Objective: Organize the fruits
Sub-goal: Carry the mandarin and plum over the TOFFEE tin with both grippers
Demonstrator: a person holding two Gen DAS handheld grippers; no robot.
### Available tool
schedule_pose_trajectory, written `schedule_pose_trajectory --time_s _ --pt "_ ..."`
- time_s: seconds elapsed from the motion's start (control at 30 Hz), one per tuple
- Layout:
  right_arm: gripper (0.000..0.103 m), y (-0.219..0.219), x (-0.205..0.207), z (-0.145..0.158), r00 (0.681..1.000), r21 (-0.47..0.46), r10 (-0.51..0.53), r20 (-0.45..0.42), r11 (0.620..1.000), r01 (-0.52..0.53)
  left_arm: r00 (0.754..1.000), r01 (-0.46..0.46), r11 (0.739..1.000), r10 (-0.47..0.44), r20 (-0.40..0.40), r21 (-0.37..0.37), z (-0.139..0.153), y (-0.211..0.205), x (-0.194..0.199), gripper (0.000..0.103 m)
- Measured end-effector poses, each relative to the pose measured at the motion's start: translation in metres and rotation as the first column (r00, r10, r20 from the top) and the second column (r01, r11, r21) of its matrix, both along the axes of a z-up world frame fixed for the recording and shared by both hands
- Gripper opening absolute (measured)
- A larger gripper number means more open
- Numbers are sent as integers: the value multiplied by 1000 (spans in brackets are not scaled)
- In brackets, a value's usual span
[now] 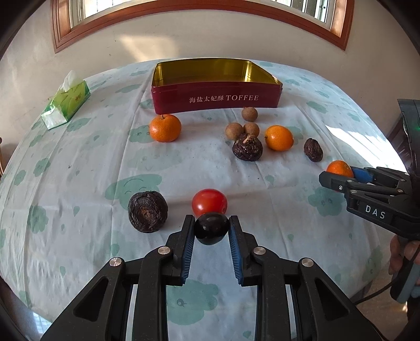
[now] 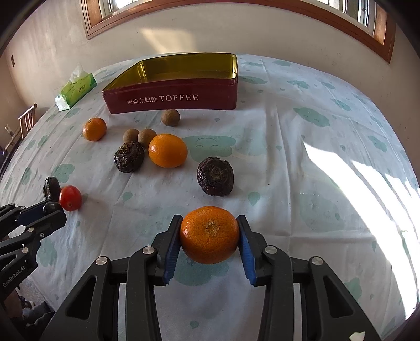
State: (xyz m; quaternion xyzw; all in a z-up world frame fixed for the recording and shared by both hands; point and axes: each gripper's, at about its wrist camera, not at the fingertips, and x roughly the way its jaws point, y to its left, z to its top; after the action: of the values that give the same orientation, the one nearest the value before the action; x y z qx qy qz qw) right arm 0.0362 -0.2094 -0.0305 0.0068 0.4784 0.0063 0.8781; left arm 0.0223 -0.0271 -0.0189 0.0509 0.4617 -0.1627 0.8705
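My left gripper is shut on a small dark round fruit, just in front of a red tomato. My right gripper is shut on an orange mandarin; it also shows in the left wrist view. A red toffee tin with a gold inside stands open at the far side. On the cloth lie two more mandarins, three brown longans, and dark wrinkled fruits.
A green tissue pack lies at the far left. The table has a white cloth with green cloud prints. A wall with a wooden window frame stands behind the table.
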Motion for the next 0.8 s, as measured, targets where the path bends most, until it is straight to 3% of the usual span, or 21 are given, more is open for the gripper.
schedule_pose_trajectory --time_s 0.37,0.8 --pt "38 -14 22 34 998 0 5 57 1000 -5 995 -24 999 27 94 -35 43 8 34 27" --pt "38 -8 119 72 988 -11 81 132 997 -81 979 -53 998 56 197 -24 75 9 146 27"
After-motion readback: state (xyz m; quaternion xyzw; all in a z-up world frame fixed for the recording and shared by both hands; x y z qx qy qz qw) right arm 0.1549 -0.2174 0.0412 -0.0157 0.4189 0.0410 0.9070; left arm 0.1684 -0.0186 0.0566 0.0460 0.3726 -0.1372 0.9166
